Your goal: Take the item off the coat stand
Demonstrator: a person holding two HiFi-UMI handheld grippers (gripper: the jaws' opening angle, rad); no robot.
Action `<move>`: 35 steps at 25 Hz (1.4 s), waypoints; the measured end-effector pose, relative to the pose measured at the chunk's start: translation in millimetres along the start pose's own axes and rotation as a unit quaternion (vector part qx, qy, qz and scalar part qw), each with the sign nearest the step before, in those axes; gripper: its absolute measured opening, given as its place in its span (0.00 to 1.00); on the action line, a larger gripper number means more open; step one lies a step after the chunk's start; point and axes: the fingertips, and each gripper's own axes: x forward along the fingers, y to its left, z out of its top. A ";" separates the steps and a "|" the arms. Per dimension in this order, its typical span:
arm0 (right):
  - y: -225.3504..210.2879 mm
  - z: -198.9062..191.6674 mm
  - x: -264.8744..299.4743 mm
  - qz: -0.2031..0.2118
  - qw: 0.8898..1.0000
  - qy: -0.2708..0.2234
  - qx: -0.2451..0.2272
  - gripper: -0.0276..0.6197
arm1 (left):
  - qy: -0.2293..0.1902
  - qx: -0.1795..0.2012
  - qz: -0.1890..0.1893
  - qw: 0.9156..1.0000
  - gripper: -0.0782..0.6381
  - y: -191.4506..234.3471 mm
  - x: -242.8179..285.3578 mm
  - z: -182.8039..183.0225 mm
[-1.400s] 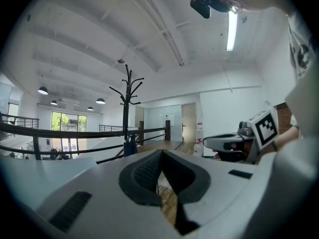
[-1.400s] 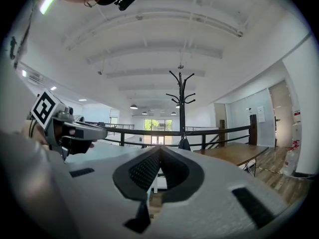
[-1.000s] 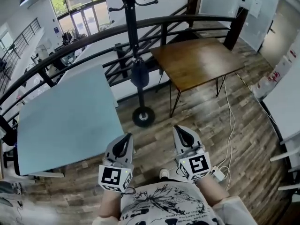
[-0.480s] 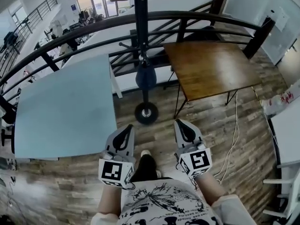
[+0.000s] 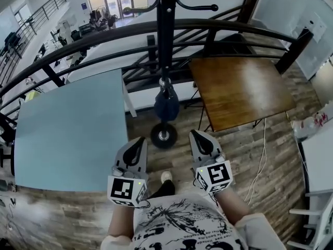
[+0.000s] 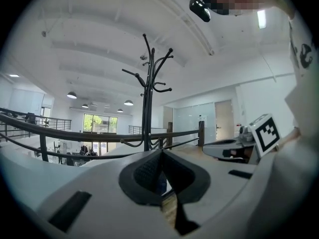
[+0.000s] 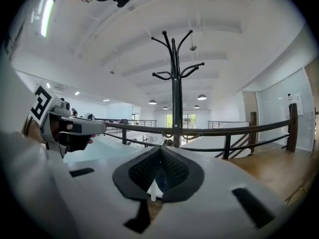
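Note:
A black coat stand point(image 5: 163, 46) rises straight ahead of me, its round base point(image 5: 164, 135) on the wood floor. A dark blue item point(image 5: 166, 106) hangs low on its pole. My left gripper point(image 5: 141, 140) and right gripper point(image 5: 194, 134) are held side by side just short of the base, both shut and empty, apart from the item. The left gripper view shows the stand point(image 6: 148, 98) with its curved hooks beyond the closed left gripper point(image 6: 160, 152). The stand point(image 7: 175, 93) appears the same way past the closed right gripper point(image 7: 160, 148) in the right gripper view.
A light blue table point(image 5: 67, 134) stands at my left and a brown wooden table point(image 5: 239, 87) at my right. A black railing point(image 5: 104, 35) curves behind the stand. A white cable point(image 5: 260, 160) trails on the floor at right, near white furniture point(image 5: 318, 158).
I have stepped toward the coat stand, so its base and the hanging item are nearer to both grippers. Both grippers have stayed shut side by side.

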 end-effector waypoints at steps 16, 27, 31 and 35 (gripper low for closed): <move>-27.0 -42.3 174.3 0.011 0.997 0.076 0.020 0.35 | 0.008 -0.007 0.034 0.999 0.12 100.5 79.1 -6.4; -31.1 -101.0 221.5 0.016 0.985 0.159 0.059 0.29 | 0.022 -0.020 0.057 0.998 0.12 123.4 91.1 -33.6; -32.6 -99.1 221.6 0.010 0.985 0.162 0.064 0.15 | 0.026 -0.023 0.055 0.998 0.12 123.4 91.9 -34.1; -35.0 -96.6 213.3 0.006 0.983 0.167 0.072 0.06 | 0.023 -0.019 0.047 0.998 0.12 119.0 93.7 -37.8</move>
